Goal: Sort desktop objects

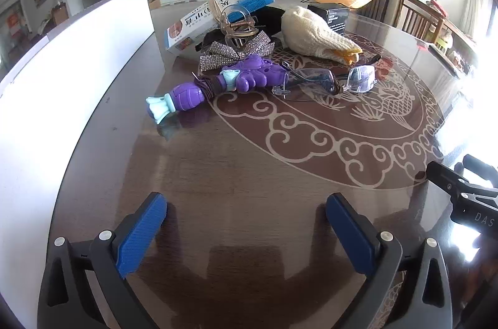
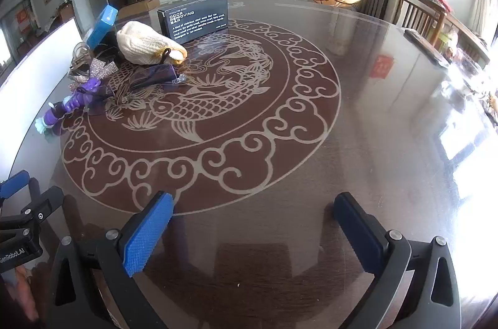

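Hovering low over the glass table (image 1: 249, 173), your left gripper (image 1: 246, 204) and right gripper (image 2: 253, 204) both gape wide, holding nothing. The clutter, purple toy (image 1: 218, 80) foremost, is heaped upper centre, unsorted, well ahead of the fingers.

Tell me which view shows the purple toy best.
Left wrist view: the purple toy lies whole, near centre, with its teal ends clear. In the right wrist view the toy sits small at the left edge, partly behind the glasses.
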